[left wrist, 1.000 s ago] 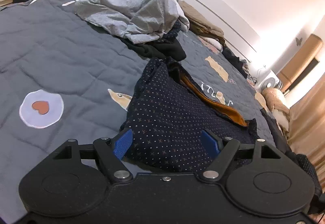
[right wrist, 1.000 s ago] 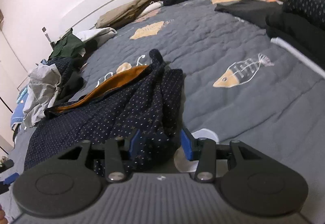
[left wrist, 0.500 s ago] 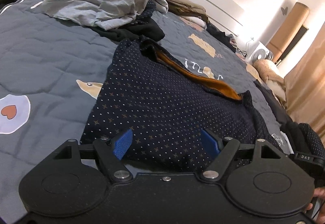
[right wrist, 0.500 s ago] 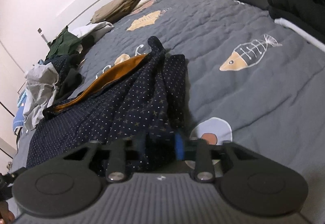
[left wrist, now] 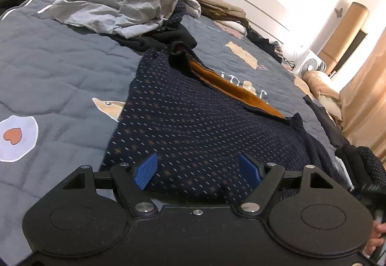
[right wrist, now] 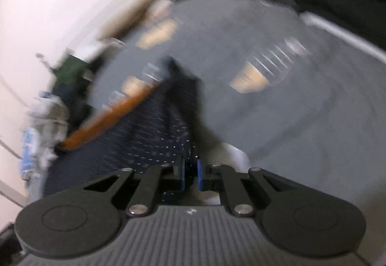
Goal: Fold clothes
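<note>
Right gripper [right wrist: 190, 175] pinches the navy dotted garment's [left wrist: 193, 130] limp hem; left gripper [left wrist: 197, 170] gapes beside it, soft cloth needing corner grips.

No readable text, labels or numbers.

One dotted garment [left wrist: 193, 126], two grippers [left wrist: 197, 170]

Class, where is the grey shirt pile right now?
In the left wrist view, the grey shirt pile lies upper left on the quilt, behind the navy garment.
</note>
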{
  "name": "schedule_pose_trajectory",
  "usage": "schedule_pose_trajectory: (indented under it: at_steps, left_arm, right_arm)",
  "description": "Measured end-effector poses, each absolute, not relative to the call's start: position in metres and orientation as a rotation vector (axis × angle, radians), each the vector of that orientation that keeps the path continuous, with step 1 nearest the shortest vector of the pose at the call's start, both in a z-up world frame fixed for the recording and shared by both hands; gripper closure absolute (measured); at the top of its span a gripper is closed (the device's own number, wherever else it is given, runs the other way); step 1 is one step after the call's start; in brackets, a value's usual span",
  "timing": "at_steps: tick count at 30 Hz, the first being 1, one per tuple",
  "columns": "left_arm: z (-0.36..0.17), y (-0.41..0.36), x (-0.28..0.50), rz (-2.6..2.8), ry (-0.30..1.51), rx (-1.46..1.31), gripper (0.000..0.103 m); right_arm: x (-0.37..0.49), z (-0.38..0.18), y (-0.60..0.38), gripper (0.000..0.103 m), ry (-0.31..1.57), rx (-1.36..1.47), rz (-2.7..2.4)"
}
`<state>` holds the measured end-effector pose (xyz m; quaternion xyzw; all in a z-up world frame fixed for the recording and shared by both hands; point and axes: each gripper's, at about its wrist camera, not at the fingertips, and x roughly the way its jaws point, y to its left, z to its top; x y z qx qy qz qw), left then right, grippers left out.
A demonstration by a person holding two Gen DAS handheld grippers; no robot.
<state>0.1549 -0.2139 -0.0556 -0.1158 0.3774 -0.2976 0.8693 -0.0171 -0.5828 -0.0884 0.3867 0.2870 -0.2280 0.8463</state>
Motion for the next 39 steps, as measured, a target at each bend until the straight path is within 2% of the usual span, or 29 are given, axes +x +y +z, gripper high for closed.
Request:
schedule_pose_trajectory:
  at_steps: [3,13,23,29,34,38,39]
  left_arm:
    - [-0.054,-0.209,0.159,-0.600,0.794,-0.244,0.029]
    - [-0.062,-0.198,0.172,-0.495,0.853,-0.219,0.028]
    - [-0.072,-0.187,0.179,-0.373,0.919,-0.297,0.028]
    - [-0.084,-0.166,0.176,-0.396,0.988,-0.506,0.027]
    - [-0.099,-0.170,0.184,-0.422,1.003,-0.644,0.021]
    - [-0.107,-0.176,0.192,-0.425,0.999,-0.689,0.021]
    - [-0.107,-0.177,0.192,-0.430,0.988,-0.691,0.025]
  right_arm:
    - [-0.015,-0.102,-0.583,0.094,0.667,0.780,-0.493]
    - [-0.021,-0.072,-0.575,0.090,0.583,0.731,-0.470]
    - [-0.019,-0.073,-0.581,0.087,0.578,0.830,-0.478]
    - [-0.019,-0.072,-0.579,0.086,0.578,0.823,-0.478]
    - [-0.016,-0.074,-0.575,0.086,0.587,0.814,-0.480]
    - [-0.014,-0.076,-0.572,0.086,0.598,0.815,-0.477]
    - [-0.014,-0.077,-0.572,0.086,0.601,0.814,-0.477]
